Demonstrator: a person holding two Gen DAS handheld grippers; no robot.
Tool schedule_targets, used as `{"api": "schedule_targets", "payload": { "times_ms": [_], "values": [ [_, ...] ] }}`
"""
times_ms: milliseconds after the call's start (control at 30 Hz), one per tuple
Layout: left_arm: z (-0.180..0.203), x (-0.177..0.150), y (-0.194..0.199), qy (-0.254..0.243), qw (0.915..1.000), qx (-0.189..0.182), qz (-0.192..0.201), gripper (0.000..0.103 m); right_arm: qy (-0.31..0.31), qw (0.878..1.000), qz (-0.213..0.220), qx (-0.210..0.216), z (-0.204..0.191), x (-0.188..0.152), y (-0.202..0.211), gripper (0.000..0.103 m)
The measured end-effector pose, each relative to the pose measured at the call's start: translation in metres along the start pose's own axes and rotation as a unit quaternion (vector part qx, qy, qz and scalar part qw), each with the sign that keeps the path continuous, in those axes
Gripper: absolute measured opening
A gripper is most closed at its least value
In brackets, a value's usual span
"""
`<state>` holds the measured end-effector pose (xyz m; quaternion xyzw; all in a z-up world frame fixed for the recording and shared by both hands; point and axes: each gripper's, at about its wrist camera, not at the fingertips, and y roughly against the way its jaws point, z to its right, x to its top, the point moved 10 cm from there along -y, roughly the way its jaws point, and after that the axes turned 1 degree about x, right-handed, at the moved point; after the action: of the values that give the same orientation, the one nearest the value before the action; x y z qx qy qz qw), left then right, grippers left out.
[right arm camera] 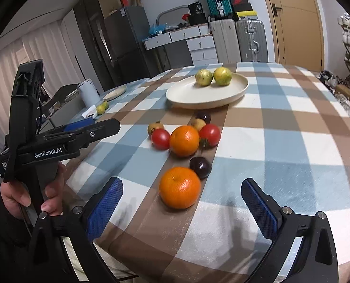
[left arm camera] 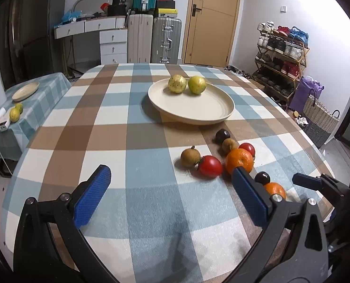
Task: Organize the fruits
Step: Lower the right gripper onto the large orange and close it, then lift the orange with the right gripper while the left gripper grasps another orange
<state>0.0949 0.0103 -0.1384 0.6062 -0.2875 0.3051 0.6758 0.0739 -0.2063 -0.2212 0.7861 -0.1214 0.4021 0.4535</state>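
Observation:
A cream plate (left arm camera: pixel 198 113) (right arm camera: pixel 186 96) on the checked tablecloth holds two yellow-green fruits (left arm camera: pixel 186 84) (right arm camera: pixel 213 76). In front of it lies a cluster of loose fruit: two oranges (right arm camera: pixel 180 188) (right arm camera: pixel 184 140) (left arm camera: pixel 239 160), two red tomatoes (left arm camera: pixel 210 166) (right arm camera: pixel 209 135), two dark plums (right arm camera: pixel 200 167) (left arm camera: pixel 222 135) and two brown fruits (left arm camera: pixel 190 157) (right arm camera: pixel 155 127). My left gripper (left arm camera: pixel 172 176) is open and empty, near and left of the cluster. My right gripper (right arm camera: pixel 182 187) is open, its fingers either side of the nearest orange, apart from it.
A side table (left arm camera: pixel 47 94) at the left carries a small plate (left arm camera: pixel 25 91), two limes (left arm camera: pixel 16 112), a white canister (right arm camera: pixel 88 92) and a cable. Suitcases, drawers, a door and a shoe rack (left arm camera: pixel 281 56) stand beyond the table's far edge.

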Motion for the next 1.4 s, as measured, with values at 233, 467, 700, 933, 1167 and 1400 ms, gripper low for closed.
{"api": "schedule_targets", "payload": {
  "times_ms": [233,467,700,933,1167,1400],
  "values": [
    [0.001,-0.004,-0.004,-0.002,1.0,-0.003,-0.001,0.102,-0.006,1.0,-0.02,0.0,0.003,-0.008,-0.013,0.075],
    [0.002,-0.006,-0.007,0.002,1.0,-0.009,-0.003,0.102,-0.006,1.0,-0.022,0.004,0.001,-0.01,-0.014,0.05],
    [0.003,-0.003,-0.005,0.001,0.9999,-0.012,0.0,0.102,-0.016,0.999,-0.023,0.017,-0.001,-0.013,-0.013,0.041],
    [0.029,0.011,-0.007,-0.029,0.998,-0.056,0.005,0.102,-0.039,0.999,0.014,0.016,0.01,-0.003,0.002,0.041],
    [0.071,0.023,-0.029,-0.106,0.9903,-0.089,-0.009,0.102,-0.067,0.996,0.05,0.015,0.03,0.013,0.017,0.041],
    [0.102,0.016,-0.058,-0.169,0.9753,-0.131,-0.057,0.102,-0.089,0.994,0.067,0.005,0.051,0.023,0.022,0.041]
  ]
}}
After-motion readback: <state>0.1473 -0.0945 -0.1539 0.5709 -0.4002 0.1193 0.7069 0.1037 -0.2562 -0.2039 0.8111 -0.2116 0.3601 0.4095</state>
